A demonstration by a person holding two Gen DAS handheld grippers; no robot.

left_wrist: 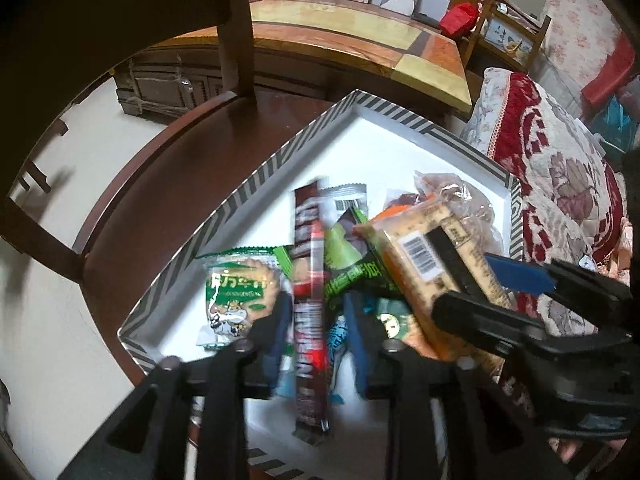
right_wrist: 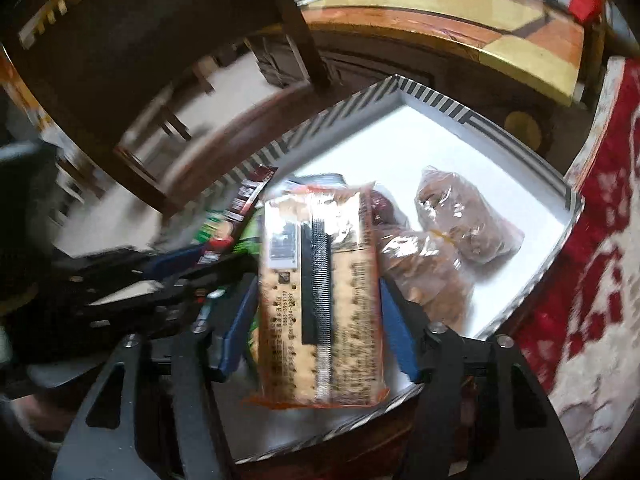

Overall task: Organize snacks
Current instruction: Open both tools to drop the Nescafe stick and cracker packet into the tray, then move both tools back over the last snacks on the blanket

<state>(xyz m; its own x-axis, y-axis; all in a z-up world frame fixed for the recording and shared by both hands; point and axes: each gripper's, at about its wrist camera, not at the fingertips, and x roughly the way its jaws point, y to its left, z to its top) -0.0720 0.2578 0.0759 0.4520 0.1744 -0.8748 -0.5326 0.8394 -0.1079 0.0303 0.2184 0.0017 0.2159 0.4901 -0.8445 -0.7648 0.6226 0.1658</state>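
Observation:
A white box with a striped rim (left_wrist: 256, 176) (right_wrist: 448, 108) sits on a dark wooden chair seat (left_wrist: 160, 184) and holds several snacks. My left gripper (left_wrist: 318, 320) stands around a long dark red bar wrapper (left_wrist: 306, 300), which is blurred between its blue pads and seems gripped. My right gripper (right_wrist: 318, 320) is shut on a tan cracker pack with an orange edge (right_wrist: 320, 304), held above the box; it also shows in the left wrist view (left_wrist: 436, 256). A green biscuit packet (left_wrist: 240, 296) lies left. Two clear bags of brown pastry (right_wrist: 468, 216) lie at the right.
A red and cream patterned cushion (left_wrist: 560, 184) (right_wrist: 592, 264) lies right of the box. The chair back post (left_wrist: 236, 28) rises behind the seat. A wooden table (left_wrist: 360, 36) stands beyond. Pale floor (left_wrist: 52, 320) lies to the left.

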